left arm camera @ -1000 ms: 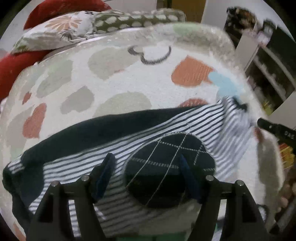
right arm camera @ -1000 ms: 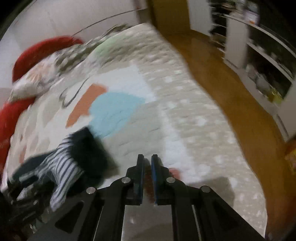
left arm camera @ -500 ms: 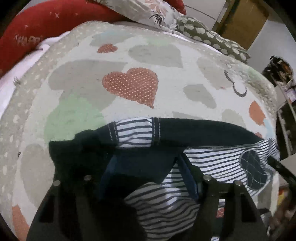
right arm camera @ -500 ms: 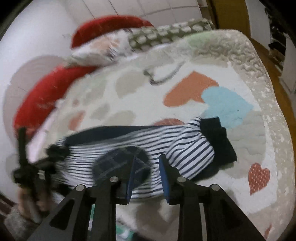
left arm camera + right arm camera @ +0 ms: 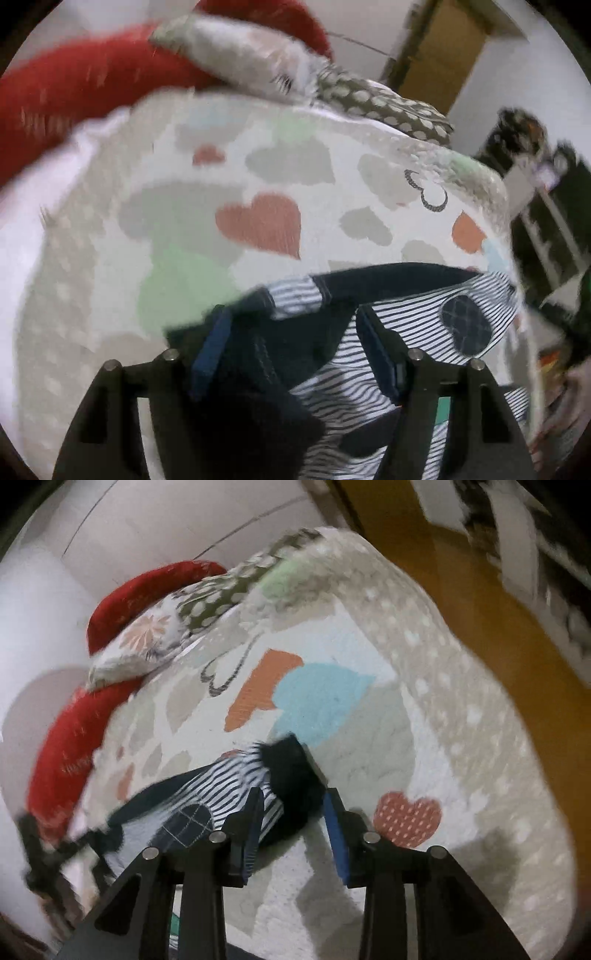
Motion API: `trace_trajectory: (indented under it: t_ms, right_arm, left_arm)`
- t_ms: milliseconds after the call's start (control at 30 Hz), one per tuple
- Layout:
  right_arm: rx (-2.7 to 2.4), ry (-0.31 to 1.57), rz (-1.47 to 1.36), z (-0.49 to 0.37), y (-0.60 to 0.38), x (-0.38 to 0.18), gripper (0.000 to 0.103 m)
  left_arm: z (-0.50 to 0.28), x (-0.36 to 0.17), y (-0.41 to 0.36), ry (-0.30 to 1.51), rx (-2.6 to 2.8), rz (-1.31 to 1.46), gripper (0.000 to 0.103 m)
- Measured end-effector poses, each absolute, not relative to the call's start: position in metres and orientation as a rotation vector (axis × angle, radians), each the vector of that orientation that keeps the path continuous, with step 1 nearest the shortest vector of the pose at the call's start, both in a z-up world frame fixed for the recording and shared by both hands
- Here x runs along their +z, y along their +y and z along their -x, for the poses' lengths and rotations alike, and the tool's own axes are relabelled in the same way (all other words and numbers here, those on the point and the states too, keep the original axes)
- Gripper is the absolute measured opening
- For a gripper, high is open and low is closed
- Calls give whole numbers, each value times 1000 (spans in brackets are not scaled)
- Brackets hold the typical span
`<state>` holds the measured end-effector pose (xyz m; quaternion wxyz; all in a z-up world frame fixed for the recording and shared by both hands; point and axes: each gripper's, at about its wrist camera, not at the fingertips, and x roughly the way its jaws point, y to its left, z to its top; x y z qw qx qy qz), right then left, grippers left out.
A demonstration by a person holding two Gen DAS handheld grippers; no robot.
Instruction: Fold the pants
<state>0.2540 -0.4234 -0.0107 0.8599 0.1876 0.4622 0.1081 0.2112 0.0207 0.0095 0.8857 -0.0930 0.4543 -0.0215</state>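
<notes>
The pants [image 5: 413, 317] are navy-and-white striped with a dark checked knee patch [image 5: 467, 325] and dark trim. They lie stretched along the near edge of a heart-patterned bed cover [image 5: 258, 225]. My left gripper [image 5: 291, 328] is open, its jaws on either side of the dark waist end. In the right wrist view the pants [image 5: 229, 786] end in a dark cuff [image 5: 291, 771]. My right gripper [image 5: 293, 805] is open around that cuff. The left gripper [image 5: 40, 853] shows blurred at the far left.
Red bolster [image 5: 81, 92] and patterned pillows [image 5: 354, 96] lie at the head of the bed. The bed edge drops to a wooden floor [image 5: 491, 635] on the right. Shelves [image 5: 546, 221] stand beyond the bed's right side.
My right gripper opened wider and shifted right from the knee patch to the dark cuff. My left gripper stayed open at the waist end, its view tilting up slightly.
</notes>
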Motion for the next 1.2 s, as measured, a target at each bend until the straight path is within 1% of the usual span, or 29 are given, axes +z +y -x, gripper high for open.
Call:
trace_trajectory:
  t_ms: [67, 167, 233, 300, 400, 533, 633, 667, 700, 733, 767, 800, 833, 867, 1000, 1200]
  right_arm:
    - [253, 960, -283, -252, -404, 0, 38]
    - [300, 981, -144, -263, -379, 2, 44]
    - [362, 1018, -33, -274, -351, 3, 47]
    - [398, 1032, 73, -279, -330, 3, 54]
    - [453, 1023, 249, -290, -294, 2, 61]
    - [471, 1041, 398, -304, -265, -17, 62]
    - [457, 1066, 458, -318, -255, -36, 62]
    - [460, 1073, 466, -321, -252, -41, 62]
    - [469, 1084, 467, -325, -249, -47, 62]
    - [473, 1081, 458, -327, -248, -51, 62]
    - [475, 1075, 443, -328, -249, -53, 59]
    - [486, 1084, 399, -328, -251, -52, 36]
    - [513, 1100, 348, -328, -254, -51, 22]
    - [528, 1109, 307, -326, -254, -49, 10]
    - [513, 1058, 264, -306, -258, -30, 8]
    - [492, 928, 215, -250, -266, 21, 8]
  left_arm:
    - [-213, 15, 6, 928, -33, 59, 73]
    - [-226, 10, -10, 943, -39, -66, 73]
    - [-233, 5, -14, 967, -73, -103, 73]
    - [-244, -6, -21, 1002, -111, -135, 73]
    - [-261, -23, -25, 1042, -143, -174, 73]
    - [-277, -45, -30, 1083, -181, -227, 73]
    - [-280, -54, -37, 1094, -216, -271, 79]
    - [-281, -56, -40, 1106, -217, -282, 79]
    - [-282, -56, -40, 1114, -215, -287, 78]
    - [-282, -55, -41, 1117, -227, -279, 63]
    - [-279, -52, -42, 1123, -282, -242, 37]
    - [-276, -48, -44, 1108, -270, -248, 29]
    - [-272, -44, -47, 1086, -244, -281, 9]
    - [-266, -39, -50, 1070, -241, -295, 9]
    - [-242, -14, -51, 995, -190, -287, 9]
    - [-181, 30, -51, 862, -140, -285, 9]
